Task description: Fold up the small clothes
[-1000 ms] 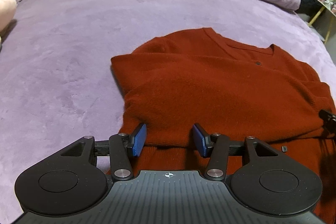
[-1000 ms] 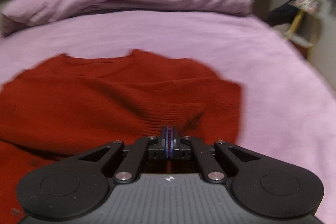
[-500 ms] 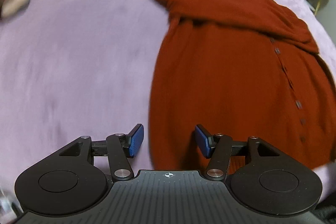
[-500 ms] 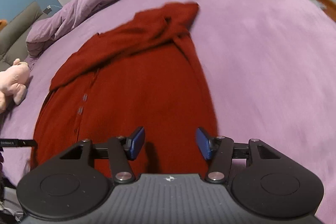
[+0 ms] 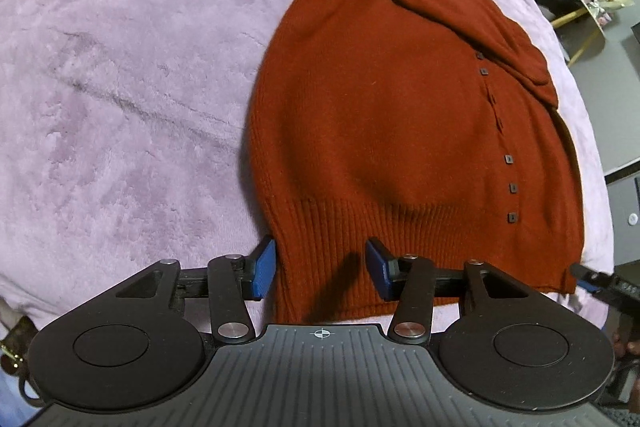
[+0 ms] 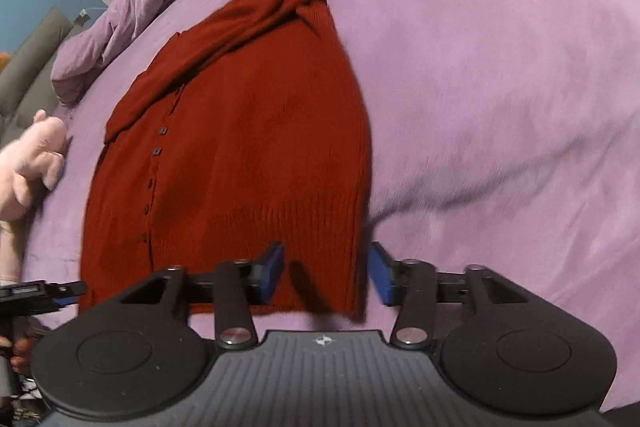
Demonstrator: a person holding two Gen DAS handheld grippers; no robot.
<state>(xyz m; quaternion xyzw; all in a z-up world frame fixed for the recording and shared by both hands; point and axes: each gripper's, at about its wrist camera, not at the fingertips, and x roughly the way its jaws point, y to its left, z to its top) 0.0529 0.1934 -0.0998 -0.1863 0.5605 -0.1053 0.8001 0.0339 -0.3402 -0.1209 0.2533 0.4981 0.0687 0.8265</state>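
A rust-red buttoned cardigan (image 5: 400, 107) lies flat on the purple bed cover (image 5: 120, 87), its sleeves folded across the chest and its ribbed hem nearest me. My left gripper (image 5: 321, 269) stands over the hem's left corner. Its jaws are closing, with the ribbed edge between the blue pads but not pinched. In the right wrist view the cardigan (image 6: 248, 131) shows the same way. My right gripper (image 6: 326, 273) straddles the hem's right corner, jaws closing, with fabric between the pads and not squeezed. One of the right gripper's fingertips (image 5: 586, 275) shows at the far hem corner.
A pink plush toy (image 6: 32, 163) lies on the bed left of the cardigan. A bunched purple duvet (image 6: 132, 7) runs along the far edge, with a grey headboard (image 6: 28, 67) behind it. A yellow-legged side table (image 5: 580, 15) stands beyond the bed's right edge.
Both grippers drew back from the folded sleeves to the hem corners. The right gripper, shut a second ago, opened, and both pairs of jaws have since narrowed a little.
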